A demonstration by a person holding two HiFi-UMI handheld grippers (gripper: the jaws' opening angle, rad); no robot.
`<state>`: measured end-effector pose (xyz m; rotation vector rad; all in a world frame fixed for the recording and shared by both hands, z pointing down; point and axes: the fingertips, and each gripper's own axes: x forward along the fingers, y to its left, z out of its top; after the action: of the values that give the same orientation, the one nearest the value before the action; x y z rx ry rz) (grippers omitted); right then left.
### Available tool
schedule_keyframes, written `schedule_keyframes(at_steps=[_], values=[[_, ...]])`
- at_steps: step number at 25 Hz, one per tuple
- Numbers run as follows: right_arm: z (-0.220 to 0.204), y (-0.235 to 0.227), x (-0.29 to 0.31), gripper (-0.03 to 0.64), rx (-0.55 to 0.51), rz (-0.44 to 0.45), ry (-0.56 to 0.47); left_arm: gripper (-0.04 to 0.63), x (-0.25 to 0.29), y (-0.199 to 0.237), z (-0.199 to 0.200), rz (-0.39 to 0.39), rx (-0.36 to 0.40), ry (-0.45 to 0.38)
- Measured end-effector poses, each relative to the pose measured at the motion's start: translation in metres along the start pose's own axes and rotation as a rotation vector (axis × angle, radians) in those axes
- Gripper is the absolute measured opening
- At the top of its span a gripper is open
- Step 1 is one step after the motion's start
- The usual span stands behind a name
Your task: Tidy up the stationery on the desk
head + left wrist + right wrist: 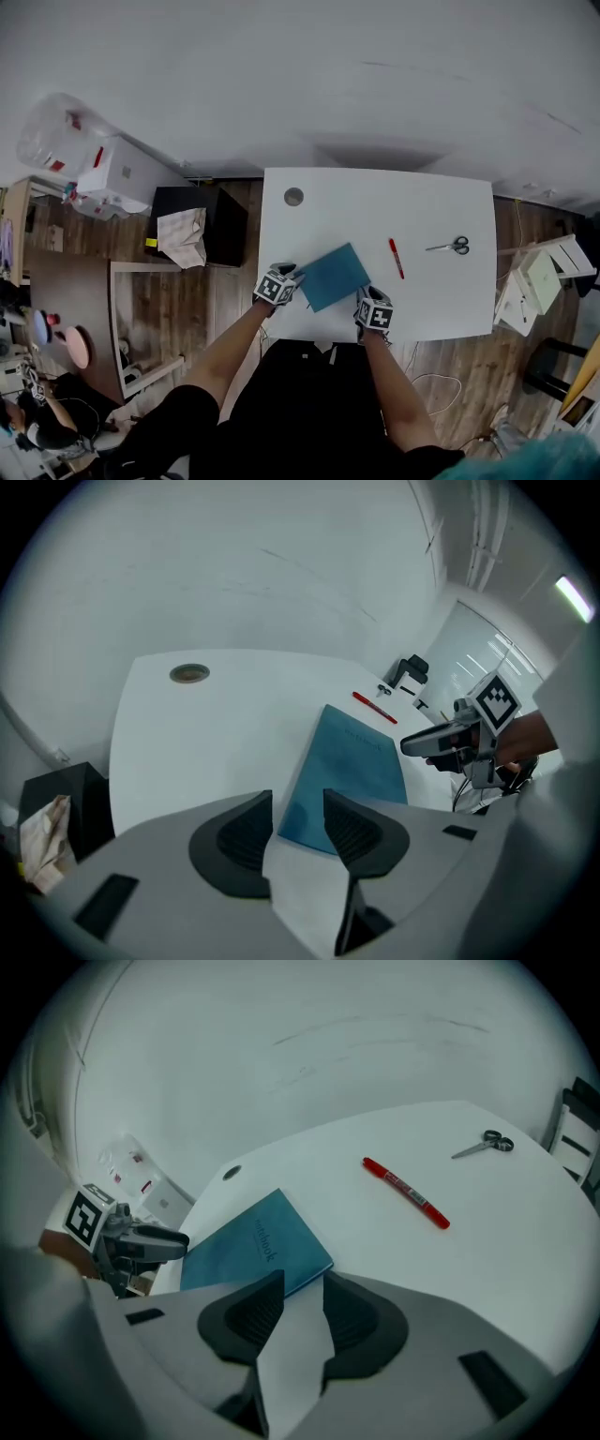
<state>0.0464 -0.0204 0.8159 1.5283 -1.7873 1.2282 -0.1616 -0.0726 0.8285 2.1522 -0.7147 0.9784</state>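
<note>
A blue notebook (pixel 333 276) lies flat near the front edge of the white desk (pixel 441 300). To its right lie a red pen (pixel 397 258) and, further right, scissors (pixel 451 247). My left gripper (pixel 292 277) stands at the notebook's left corner and my right gripper (pixel 365 297) at its near right corner. In the left gripper view the jaws (pixel 298 803) are open, with the notebook (pixel 352 771) just beyond them. The right gripper view shows its jaws (pixel 302 1283) open too, with the notebook's edge (pixel 253 1251) right ahead, the pen (pixel 406 1192) and the scissors (pixel 485 1145) further off.
A round cable hole (pixel 293 197) sits at the desk's far left. On the floor to the left stands a black box (pixel 225 225) with crumpled paper (pixel 183 236) on it. A white folding stool (pixel 536 279) stands off the desk's right side.
</note>
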Motion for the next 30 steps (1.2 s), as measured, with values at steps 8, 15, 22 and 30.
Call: schedule_keyframes(at_steps=[8, 15, 22, 30], values=[[-0.007, 0.006, 0.011, 0.13, 0.082, -0.033, -0.006, 0.161, 0.005, -0.005, -0.012, -0.053, 0.068, 0.034], [0.0, 0.004, 0.016, 0.129, -0.045, -0.046, 0.025, 0.161, 0.004, -0.013, -0.019, -0.09, 0.037, 0.037], [0.032, 0.01, 0.033, 0.129, -0.217, -0.019, 0.059, 0.161, 0.001, -0.032, -0.043, -0.078, 0.08, 0.079], [0.072, 0.02, 0.056, 0.129, -0.358, 0.036, 0.084, 0.161, 0.008, -0.061, -0.052, -0.104, -0.004, 0.041]])
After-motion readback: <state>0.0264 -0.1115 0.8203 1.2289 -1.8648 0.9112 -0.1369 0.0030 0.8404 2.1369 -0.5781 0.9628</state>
